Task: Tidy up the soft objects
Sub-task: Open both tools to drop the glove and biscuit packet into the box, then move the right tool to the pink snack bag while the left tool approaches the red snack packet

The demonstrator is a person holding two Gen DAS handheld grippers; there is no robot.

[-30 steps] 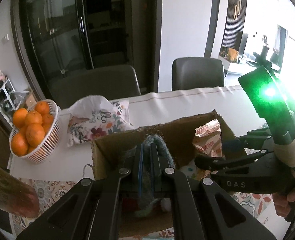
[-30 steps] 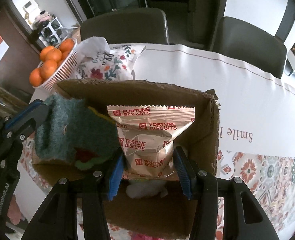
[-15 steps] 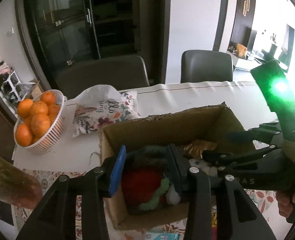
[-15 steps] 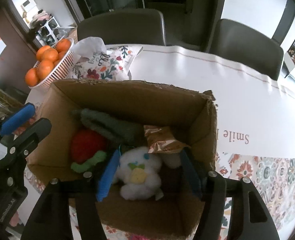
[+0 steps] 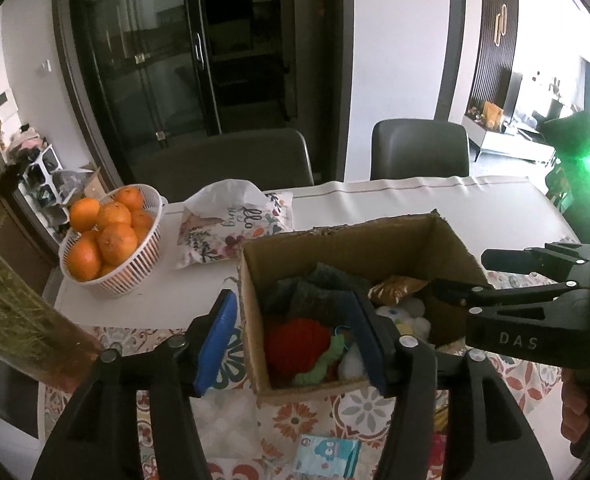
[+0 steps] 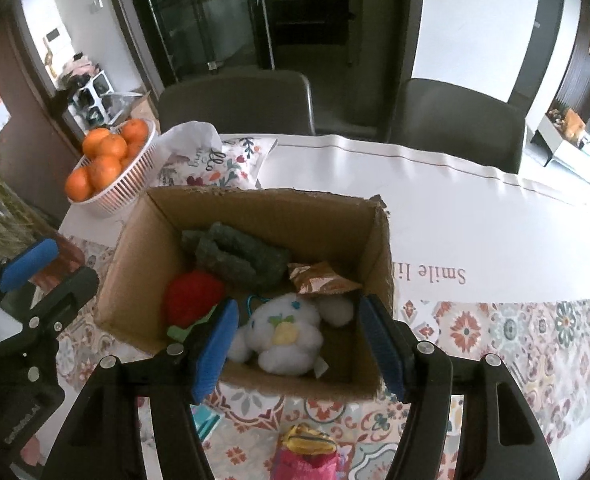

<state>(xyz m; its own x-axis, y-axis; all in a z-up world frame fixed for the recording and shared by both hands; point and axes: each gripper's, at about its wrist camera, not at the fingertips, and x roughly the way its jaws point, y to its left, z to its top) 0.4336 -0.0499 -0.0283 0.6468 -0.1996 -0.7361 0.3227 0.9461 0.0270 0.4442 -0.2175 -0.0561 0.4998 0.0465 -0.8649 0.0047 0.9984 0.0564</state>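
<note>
An open cardboard box [image 6: 267, 208] stands on the table. Inside lie a dark green knitted piece [image 6: 239, 256], a red-and-green soft toy [image 6: 193, 294], a white plush [image 6: 283, 330] and a biscuit packet [image 6: 321, 278] showing its brown side. The box also shows in the left wrist view [image 5: 347, 240]. My left gripper [image 5: 295, 340] is open and empty above the box's left front corner. My right gripper [image 6: 299, 344] is open and empty above the box's front edge. A pink and yellow soft item [image 6: 307, 452] lies on the table in front of the box.
A white basket of oranges [image 5: 111, 236] and a floral pillow [image 5: 235, 228] sit at the back left. A small blue packet [image 5: 327, 454] lies on the patterned cloth near me. Two grey chairs [image 6: 235, 100] stand behind the table. Dried grass [image 5: 11, 312] is at the left.
My left gripper let go of the green knitted piece and my right let go of the biscuit packet; both fell into the box. Both grippers opened and drew back and up.
</note>
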